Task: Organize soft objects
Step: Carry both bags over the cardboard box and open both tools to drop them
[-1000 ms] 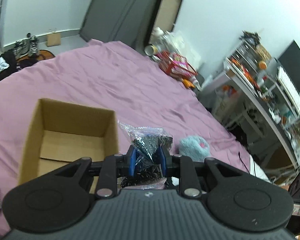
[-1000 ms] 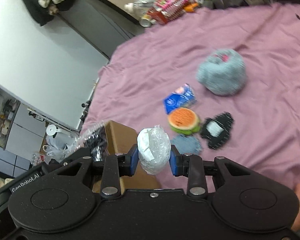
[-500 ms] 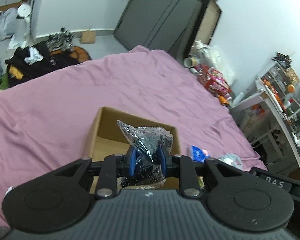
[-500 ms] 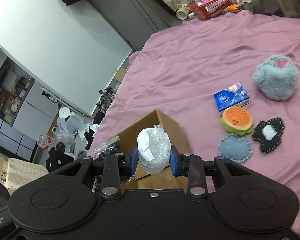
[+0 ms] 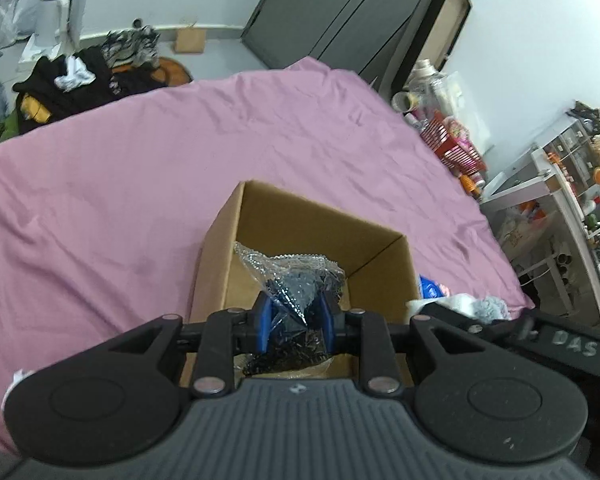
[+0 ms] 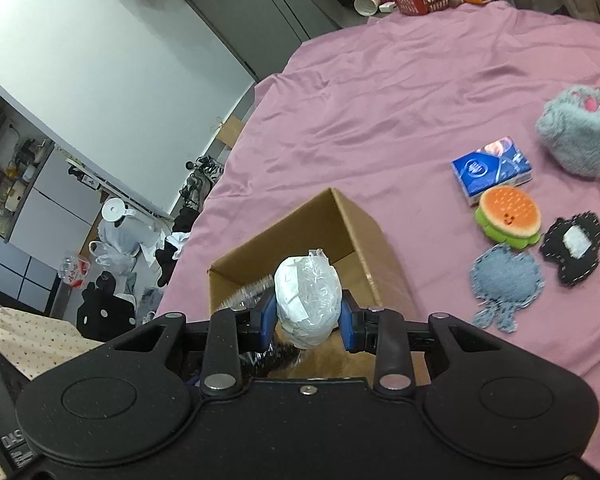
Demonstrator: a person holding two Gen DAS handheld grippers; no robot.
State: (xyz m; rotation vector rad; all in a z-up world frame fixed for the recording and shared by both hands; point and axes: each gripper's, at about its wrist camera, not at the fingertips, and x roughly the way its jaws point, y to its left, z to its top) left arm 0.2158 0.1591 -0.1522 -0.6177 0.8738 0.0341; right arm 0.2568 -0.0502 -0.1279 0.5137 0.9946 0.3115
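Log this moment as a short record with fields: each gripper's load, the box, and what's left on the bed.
left gripper: shut on a clear bag of dark items, held over the open box
right gripper: shut on a white plastic-wrapped bundle, also over the box
cardboard box: open, upright on the pink bedsheet
left on the sheet: blue tissue pack, burger plush, fluffy grey-blue pouch, denim patch, black patch
box contents: mostly hidden by the grippers

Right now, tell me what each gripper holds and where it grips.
Left gripper: clear bag of dark items, pinched across its middle. Right gripper: white plastic-wrapped bundle, clamped at its sides. Both over the cardboard box.
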